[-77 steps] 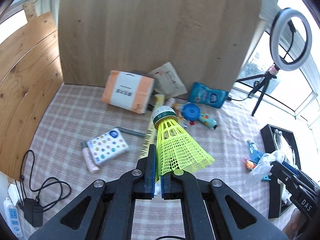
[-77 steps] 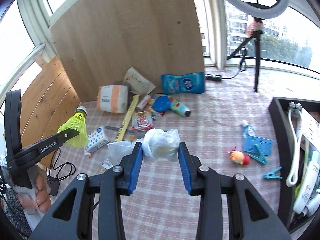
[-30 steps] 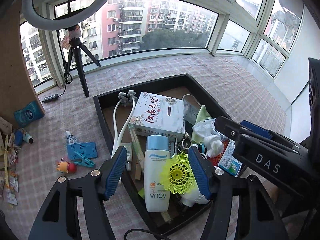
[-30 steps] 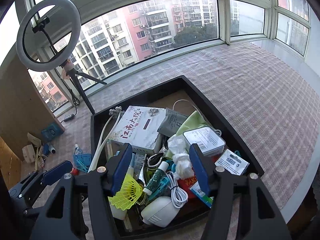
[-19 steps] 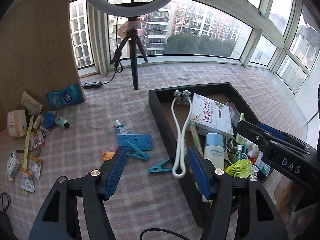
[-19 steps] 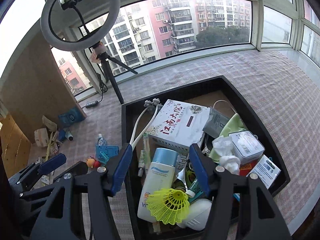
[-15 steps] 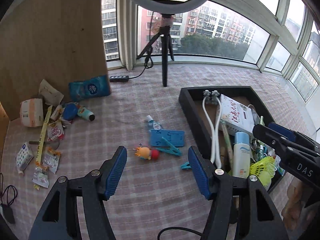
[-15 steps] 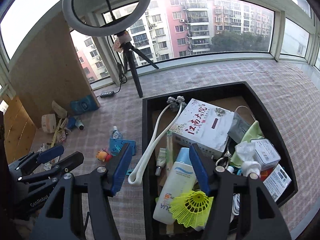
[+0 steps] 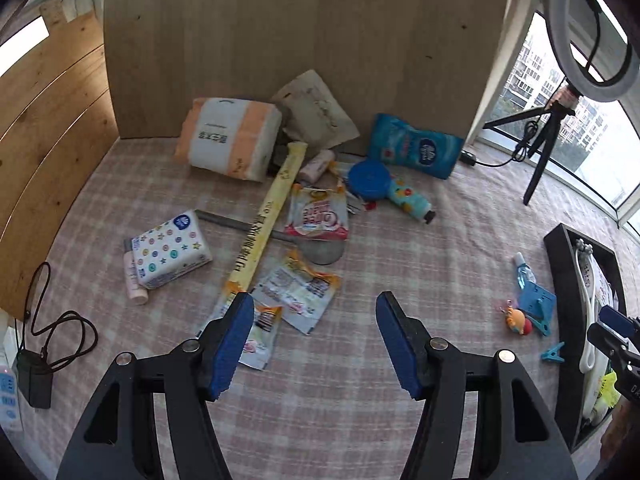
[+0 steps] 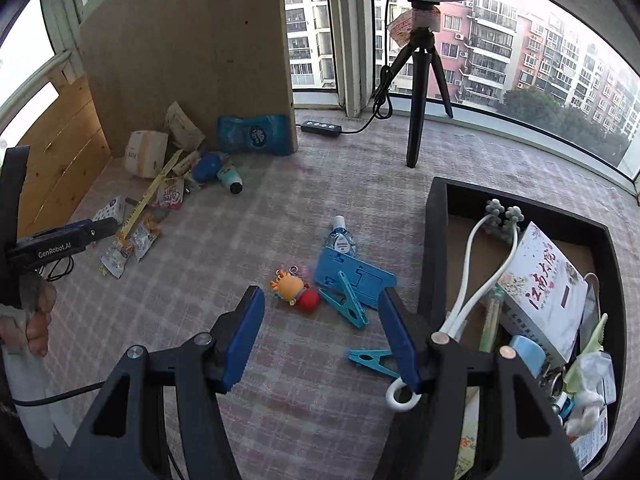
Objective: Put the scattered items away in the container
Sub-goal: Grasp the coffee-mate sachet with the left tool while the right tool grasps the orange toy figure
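My left gripper (image 9: 316, 344) is open and empty above the checked cloth, facing a scatter of items: snack sachets (image 9: 294, 290), a long yellow packet (image 9: 266, 216), a dotted tissue pack (image 9: 170, 248) and an orange tissue pack (image 9: 228, 138). My right gripper (image 10: 320, 340) is open and empty above an orange toy keychain (image 10: 294, 290), a blue stand (image 10: 354, 276), teal clips (image 10: 370, 360) and a small bottle (image 10: 340, 240). The black container (image 10: 436, 240) at the right holds several items, among them a printed box (image 10: 544, 284).
A wooden board (image 9: 300, 40) stands behind the scatter. A ring light tripod (image 10: 422, 92) and a power strip (image 10: 322, 127) stand by the window. A charger and cable (image 9: 40, 352) lie at the left edge. A blue wipes pack (image 9: 416, 146) leans on the board.
Both grippers released their loads into the container, the shuttlecock and the plastic bag, and swung back left. The left one now faces the scatter by the board, the right one the toys beside the container.
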